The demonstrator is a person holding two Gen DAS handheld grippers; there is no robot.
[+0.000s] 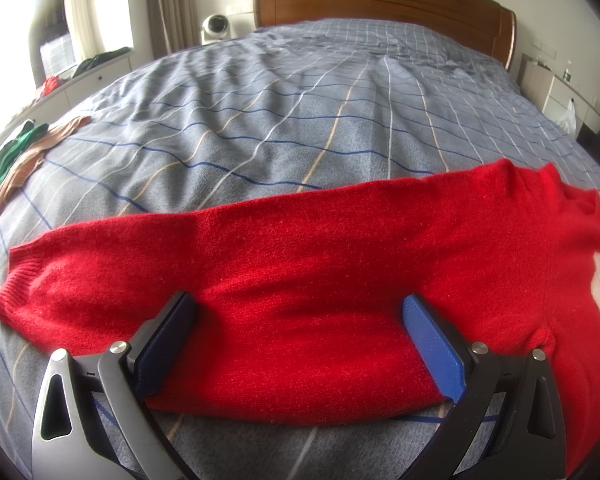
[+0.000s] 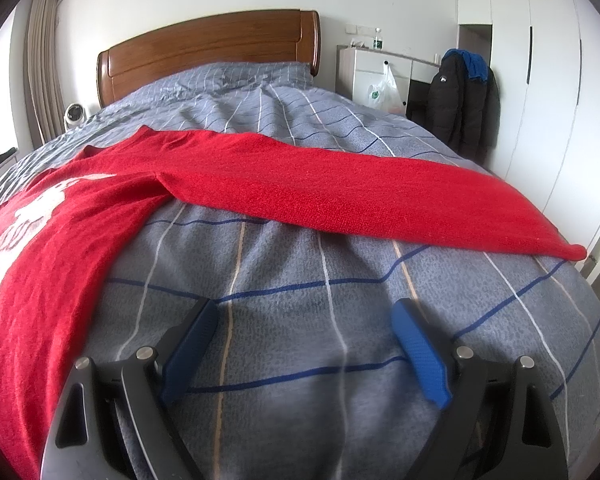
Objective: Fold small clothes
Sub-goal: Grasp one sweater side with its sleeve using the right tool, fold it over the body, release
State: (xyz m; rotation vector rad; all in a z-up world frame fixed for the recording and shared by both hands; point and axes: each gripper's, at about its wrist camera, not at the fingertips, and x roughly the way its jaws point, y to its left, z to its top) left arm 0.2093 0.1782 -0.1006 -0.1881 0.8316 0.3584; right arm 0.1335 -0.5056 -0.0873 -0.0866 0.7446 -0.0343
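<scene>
A red knitted sweater (image 1: pixel 300 256) with a white print lies spread flat on the bed. In the left wrist view its left sleeve stretches to the left, cuff (image 1: pixel 16 284) at the far left. My left gripper (image 1: pixel 298 308) is open, its blue pads (image 1: pixel 432 344) straddling the sleeve's near edge; the sleeve lies between them. In the right wrist view the sweater body (image 2: pixel 40 248) is at the left and the other sleeve (image 2: pixel 360 200) runs to the right. My right gripper (image 2: pixel 304 320) is open and empty above bare bedding, in front of that sleeve.
The bed has a grey-blue checked cover (image 1: pixel 300 120) and a wooden headboard (image 2: pixel 204 48). Green and tan clothes (image 1: pixel 20 152) lie at the bed's left edge. A nightstand with a plastic bag (image 2: pixel 380 92) and a dark jacket (image 2: pixel 464 100) stand at the right.
</scene>
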